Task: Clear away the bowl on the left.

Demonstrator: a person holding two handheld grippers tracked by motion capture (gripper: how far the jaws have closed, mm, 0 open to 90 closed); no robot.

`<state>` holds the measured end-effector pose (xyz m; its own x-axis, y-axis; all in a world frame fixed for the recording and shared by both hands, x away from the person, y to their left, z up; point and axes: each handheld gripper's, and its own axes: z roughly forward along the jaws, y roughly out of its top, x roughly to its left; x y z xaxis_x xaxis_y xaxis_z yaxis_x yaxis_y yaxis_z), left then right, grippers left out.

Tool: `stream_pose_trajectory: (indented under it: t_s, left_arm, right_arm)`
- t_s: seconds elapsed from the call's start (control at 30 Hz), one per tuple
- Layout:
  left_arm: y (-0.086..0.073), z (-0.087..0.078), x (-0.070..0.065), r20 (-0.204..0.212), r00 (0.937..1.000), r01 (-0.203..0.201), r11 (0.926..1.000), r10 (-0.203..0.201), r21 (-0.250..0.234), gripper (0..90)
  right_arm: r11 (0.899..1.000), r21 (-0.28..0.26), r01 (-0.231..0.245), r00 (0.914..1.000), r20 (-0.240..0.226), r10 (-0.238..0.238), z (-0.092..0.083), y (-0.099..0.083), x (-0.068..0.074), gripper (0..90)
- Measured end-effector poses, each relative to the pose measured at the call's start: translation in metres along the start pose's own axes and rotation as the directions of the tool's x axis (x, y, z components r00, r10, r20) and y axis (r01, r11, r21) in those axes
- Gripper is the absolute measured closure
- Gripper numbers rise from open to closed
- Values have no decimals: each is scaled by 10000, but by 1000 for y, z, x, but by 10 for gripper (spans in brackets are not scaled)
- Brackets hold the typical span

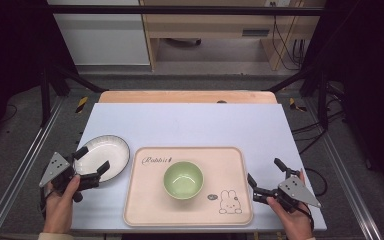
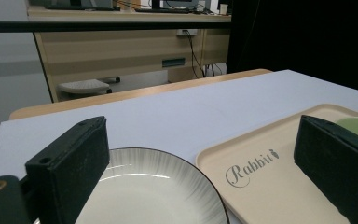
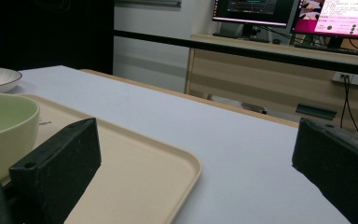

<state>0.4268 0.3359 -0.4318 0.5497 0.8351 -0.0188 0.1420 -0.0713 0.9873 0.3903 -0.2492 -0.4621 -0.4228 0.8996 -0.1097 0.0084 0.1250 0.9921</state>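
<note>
A beige tray (image 1: 230, 165) printed with a rabbit and the word "Rabbit" lies at the front middle of the table, and a green bowl (image 1: 183, 179) stands in its centre. Left of the tray rests a white plate (image 1: 111, 148) with a dark rim. My left gripper (image 1: 92, 160) is open, its jaws over the plate's near left side; the left gripper view has the plate (image 2: 149, 191) between them and the tray (image 2: 279, 186) to the right. Open too, my right gripper (image 1: 266, 171) sits just off the tray's right edge, with the bowl (image 3: 4, 126) and tray (image 3: 135, 172) at its left.
The white table top (image 1: 195, 122) stretches bare behind the tray. Black frame bars and cables (image 1: 310, 75) flank the table. A wooden desk with monitors (image 3: 303, 14) stands beyond the far edge.
</note>
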Motion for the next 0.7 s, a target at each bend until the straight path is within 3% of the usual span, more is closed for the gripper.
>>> stream_pose_trajectory:
  t_s: [0.27,0.43,0.53,0.7]
  left_arm:
    - [-7,1,-2,19,10000,81,9999,-81,138,33]
    - [-14,1,-6,72,10000,9,9990,-13,441,32]
    - [-17,1,-9,90,9997,-243,9973,237,695,33]
    - [-21,2,-12,189,9995,-255,9968,242,751,32]
  right_arm:
    - [10000,-14,-1,10000,-22,1,0,0,0,12]
    - [10000,-25,4,10000,-51,-4,1,0,1,12]
    - [10000,-43,47,10000,-80,-48,1,1,0,12]
    - [10000,-26,21,10000,-80,-21,1,0,1,12]
